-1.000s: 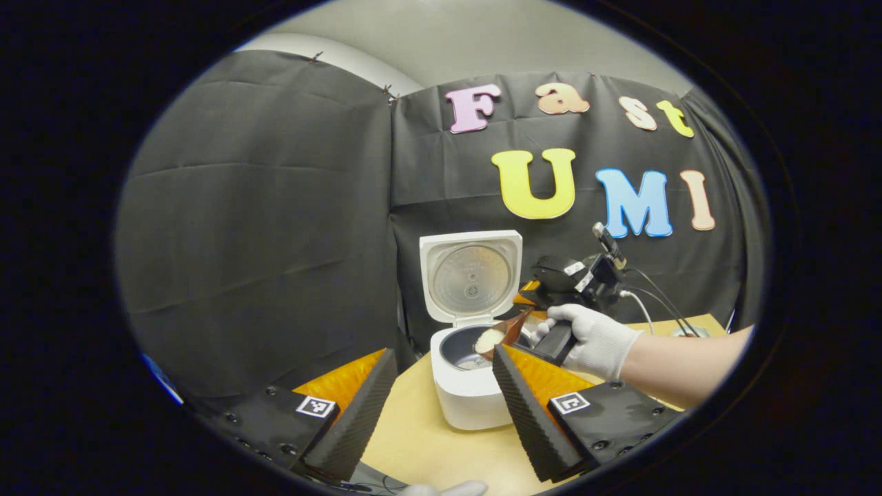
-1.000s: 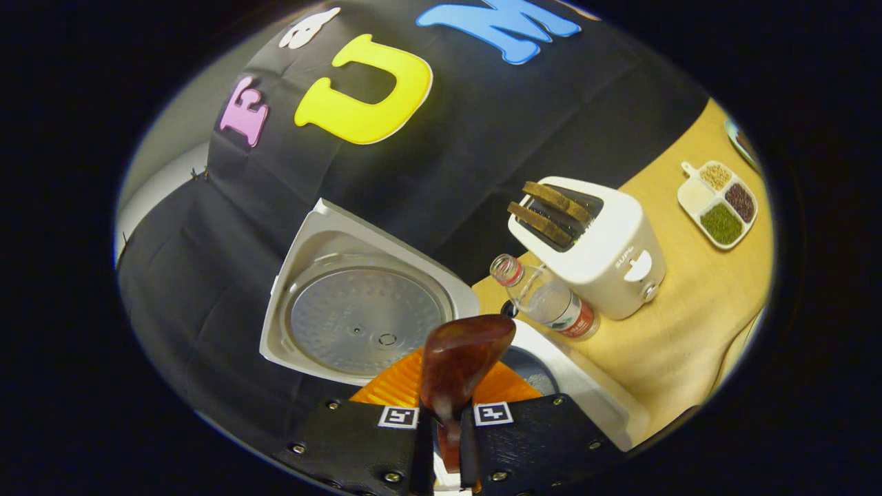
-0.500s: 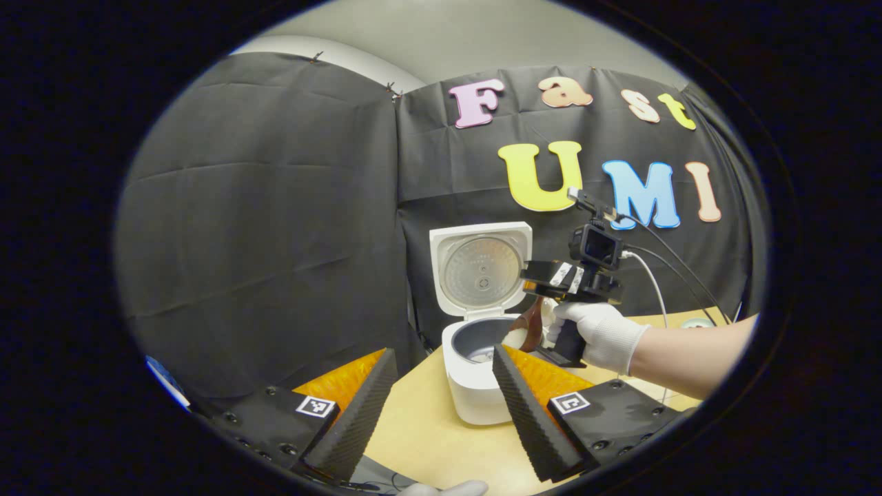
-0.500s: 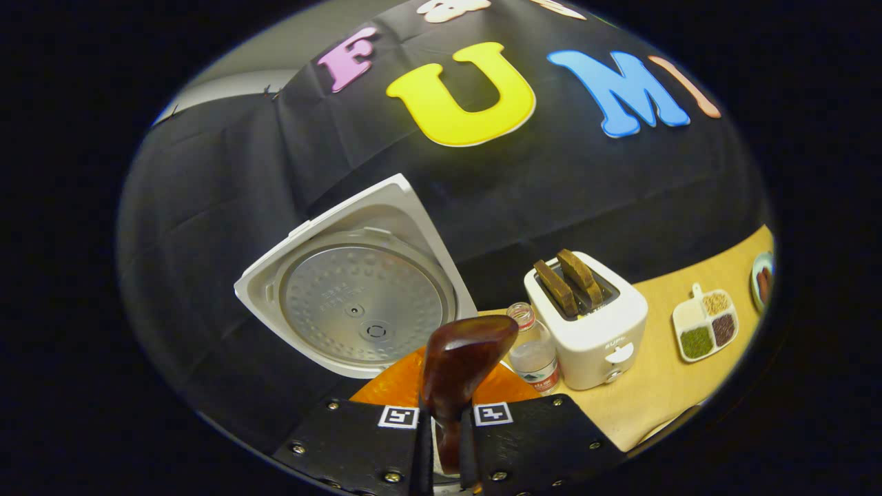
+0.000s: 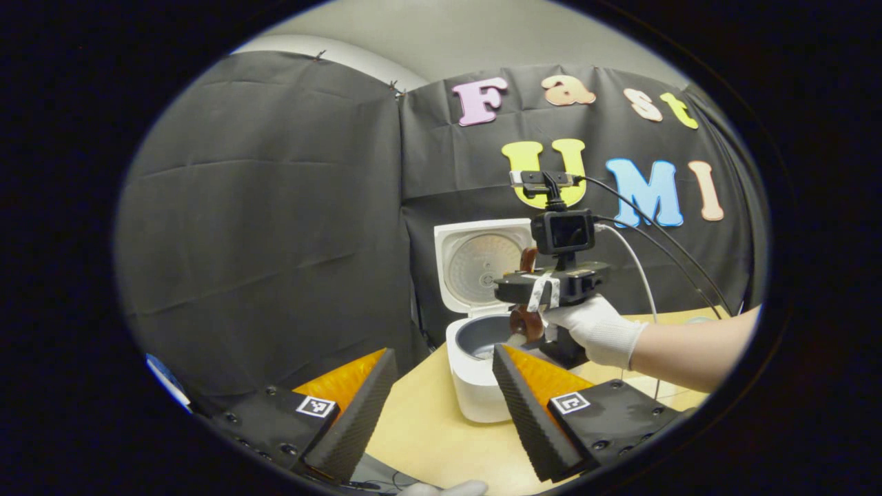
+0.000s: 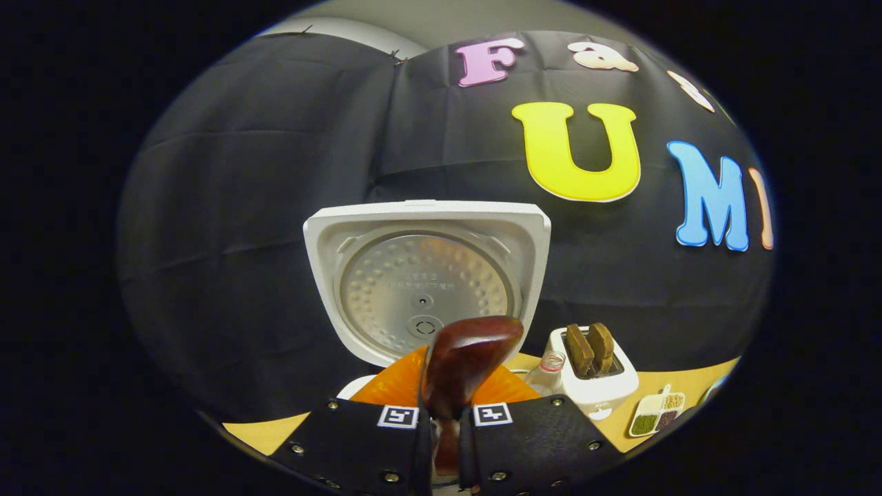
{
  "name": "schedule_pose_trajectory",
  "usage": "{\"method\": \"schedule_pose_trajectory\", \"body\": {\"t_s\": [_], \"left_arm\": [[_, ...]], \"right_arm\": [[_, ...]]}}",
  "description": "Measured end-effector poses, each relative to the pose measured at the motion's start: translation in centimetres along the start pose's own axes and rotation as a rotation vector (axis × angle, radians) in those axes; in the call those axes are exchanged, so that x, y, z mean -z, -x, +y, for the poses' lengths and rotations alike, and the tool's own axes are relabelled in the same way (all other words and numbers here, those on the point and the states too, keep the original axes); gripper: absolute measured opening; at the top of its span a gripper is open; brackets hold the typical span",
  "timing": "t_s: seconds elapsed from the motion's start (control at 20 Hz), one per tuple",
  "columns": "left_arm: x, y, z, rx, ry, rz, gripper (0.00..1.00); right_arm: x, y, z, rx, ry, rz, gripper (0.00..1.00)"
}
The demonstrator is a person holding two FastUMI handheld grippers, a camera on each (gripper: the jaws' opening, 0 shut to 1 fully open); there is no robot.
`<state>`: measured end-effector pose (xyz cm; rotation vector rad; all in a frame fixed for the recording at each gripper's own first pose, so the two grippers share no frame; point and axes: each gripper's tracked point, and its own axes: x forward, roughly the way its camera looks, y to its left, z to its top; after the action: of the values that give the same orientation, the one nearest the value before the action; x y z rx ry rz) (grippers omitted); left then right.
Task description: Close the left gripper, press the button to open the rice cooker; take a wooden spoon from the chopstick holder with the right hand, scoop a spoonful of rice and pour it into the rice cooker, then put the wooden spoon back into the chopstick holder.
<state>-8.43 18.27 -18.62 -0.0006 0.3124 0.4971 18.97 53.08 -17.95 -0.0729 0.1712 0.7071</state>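
Rice cooker (image 5: 482, 372) standing open at the table's (image 5: 427, 434) far edge, lid (image 6: 427, 275) upright; right claw (image 6: 444, 441), clenched on the wooden spoon (image 6: 468, 358), carried by a gloved hand (image 5: 592, 331) just above the pot's rim; left claw (image 5: 441, 406) released, fingers spread wide, near the table's front edge; toaster (image 6: 592, 382) and sectioned dish (image 6: 654, 417) farther right

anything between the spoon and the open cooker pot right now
Nothing visible. In the left gripper view the wooden spoon, clamped in the right gripper, hangs right over the rice cooker pot, whose lid stands open behind it.
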Motion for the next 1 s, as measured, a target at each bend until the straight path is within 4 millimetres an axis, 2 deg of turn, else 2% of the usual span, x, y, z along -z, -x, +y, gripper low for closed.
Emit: {"method": "schedule_pose_trajectory", "body": {"t_s": [0.25,0.55,0.65,0.75,0.85,1.0], "left_arm": [[0.2,-0.2,0.0,0.000,0.003,0.002,0.99],[0.2,-0.2,-0.1,0.011,0.014,0.009,0.98],[0.2,-0.2,-0.1,0.015,0.012,0.011,0.99],[0.2,-0.3,-0.1,0.022,0.012,0.015,0.99],[-0.1,-0.3,0.0,0.023,0.012,0.010,0.99],[-0.3,-0.2,-0.1,0.028,0.020,0.008,0.99]], "right_arm": [[0.1,0.1,0.3,-0.016,0.111,-0.023,0.14],[0.6,0.2,0.0,-0.038,0.144,-0.004,0.15],[0.8,0.4,0.4,-0.073,0.027,0.031,0.15],[0.6,0.4,0.2,-0.111,-0.182,0.064,0.15],[-0.3,0.9,-0.8,-0.113,-0.393,0.091,0.15],[-0.4,1.2,-3.2,-0.118,-0.670,0.127,0.15]]}}
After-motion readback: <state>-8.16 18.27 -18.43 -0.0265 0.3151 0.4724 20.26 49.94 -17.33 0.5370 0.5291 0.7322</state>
